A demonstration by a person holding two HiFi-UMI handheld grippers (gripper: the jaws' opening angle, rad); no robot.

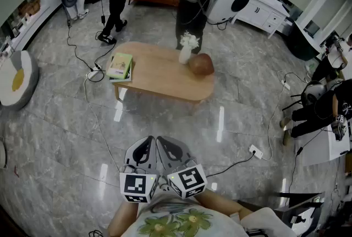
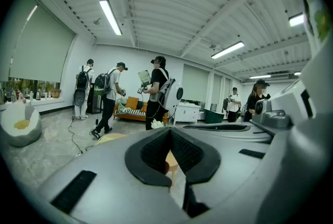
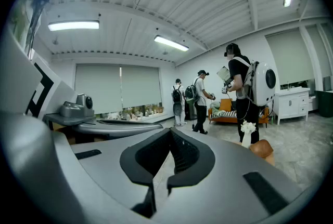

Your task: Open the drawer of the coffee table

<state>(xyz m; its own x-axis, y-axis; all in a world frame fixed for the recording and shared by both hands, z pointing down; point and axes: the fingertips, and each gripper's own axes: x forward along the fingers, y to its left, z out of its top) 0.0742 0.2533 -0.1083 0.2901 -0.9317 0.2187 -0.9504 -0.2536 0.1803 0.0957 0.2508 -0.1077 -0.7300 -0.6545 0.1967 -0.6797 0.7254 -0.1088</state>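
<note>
Drawer untouched and out of my sight: the low wooden desk (image 1: 159, 73) stands well ahead of the fingers. My left fingers (image 1: 142, 150) are pressed together on nothing, and so are my right fingers (image 1: 175, 153). Approach, grasp and pull all remain.

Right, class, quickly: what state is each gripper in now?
Left gripper: closed, holding nothing.
Right gripper: closed, holding nothing.

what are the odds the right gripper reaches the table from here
Probably not yet: the right gripper sits well short of the table, with floor between them. Nothing blocks the way.
</note>
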